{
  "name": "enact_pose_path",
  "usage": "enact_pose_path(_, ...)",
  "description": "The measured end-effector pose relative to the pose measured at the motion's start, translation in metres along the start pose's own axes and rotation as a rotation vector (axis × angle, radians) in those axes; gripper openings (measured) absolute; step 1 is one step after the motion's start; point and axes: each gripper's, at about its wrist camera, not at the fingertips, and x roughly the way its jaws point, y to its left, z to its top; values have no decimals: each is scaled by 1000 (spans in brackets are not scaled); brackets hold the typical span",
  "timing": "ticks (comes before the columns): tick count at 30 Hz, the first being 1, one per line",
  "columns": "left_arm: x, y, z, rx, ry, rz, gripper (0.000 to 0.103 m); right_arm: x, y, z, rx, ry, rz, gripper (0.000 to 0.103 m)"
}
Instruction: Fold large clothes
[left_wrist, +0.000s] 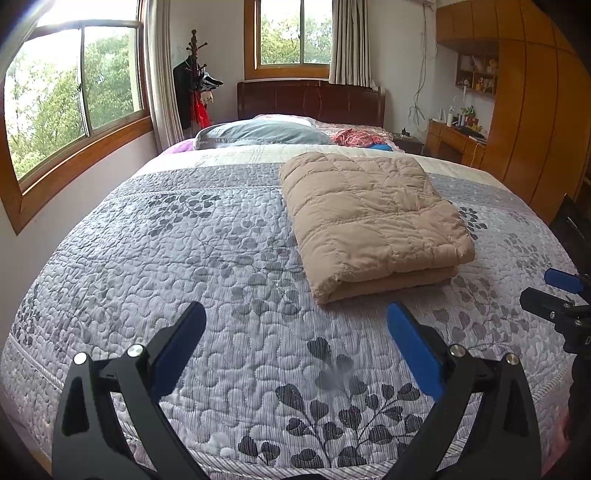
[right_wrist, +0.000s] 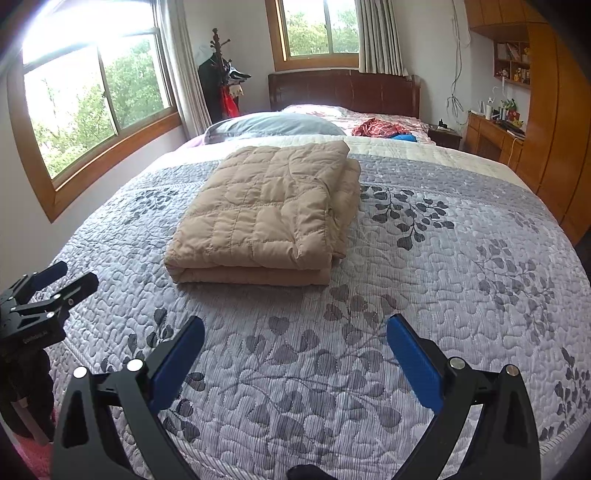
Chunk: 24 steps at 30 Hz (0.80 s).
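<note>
A tan quilted garment (left_wrist: 373, 218) lies folded into a thick rectangle on the grey leaf-patterned bedspread (left_wrist: 207, 258). In the right wrist view the same folded garment (right_wrist: 269, 214) sits left of centre on the bedspread (right_wrist: 424, 280). My left gripper (left_wrist: 295, 314) is open, above the near part of the bed, short of the garment and holding nothing. My right gripper (right_wrist: 295, 326) is open too, also back from the garment. Each gripper shows at the edge of the other's view: the right gripper (left_wrist: 554, 291) and the left gripper (right_wrist: 62, 280).
A grey-blue pillow (left_wrist: 258, 134) and a red checked cloth (left_wrist: 354, 137) lie near the dark headboard (left_wrist: 310, 99). A coat stand (left_wrist: 194, 81) is in the far left corner. Windows (left_wrist: 74, 96) line the left wall; wooden wardrobes (left_wrist: 535, 110) and a desk (left_wrist: 454, 138) are on the right.
</note>
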Motion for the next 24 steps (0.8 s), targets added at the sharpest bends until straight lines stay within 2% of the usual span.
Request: enact_pose_path(24,1,0,0,2,16,-4,98,2,0,-1,-1,8,13,99)
